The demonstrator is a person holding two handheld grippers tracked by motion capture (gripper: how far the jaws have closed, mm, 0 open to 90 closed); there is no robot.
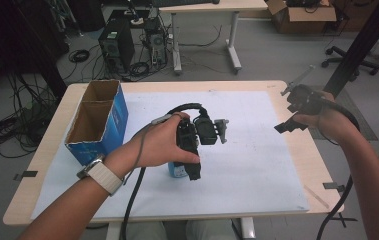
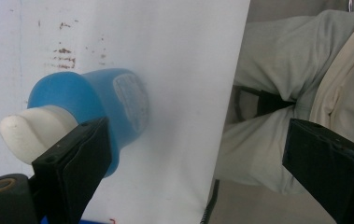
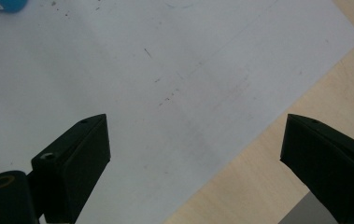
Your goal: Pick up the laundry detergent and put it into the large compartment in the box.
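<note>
A: Start at the left gripper [image 2: 191,163]. How do its jaws stand?

B: Spread wide, with nothing between them. In the left gripper view one jaw sits in front of the blue bottle [image 2: 104,109], the other far off over the counter's edge. The bottle lies below that one jaw, its white cap [image 2: 30,130] toward the camera, not inside the gap.

A: And from above?

B: In the high view the left hand [image 1: 159,145] holds its gripper [image 1: 193,165] pointing down near the middle of the white sheet [image 1: 257,165], and only a bit of the bottle [image 1: 176,170] peeks out under the hand.

A: The right gripper?

B: Its jaws are wide apart too, holding nothing. In the right gripper view they frame bare sheet and a strip of the wooden counter [image 3: 277,186]. The high view has the right gripper [image 1: 297,107] raised above the counter's right edge, well apart from the bottle.

A: What could go wrong?

B: I'd judge the risk is the offset. If the left jaws close from here, one jaw would likely push the bottle's side or cap and roll it instead of pinching it. The smooth round body looks liable to squirt out.

A: Anything else nearby?

B: The open blue cardboard box [image 1: 99,120] stands at the left of the sheet, apart from the bottle.
</note>
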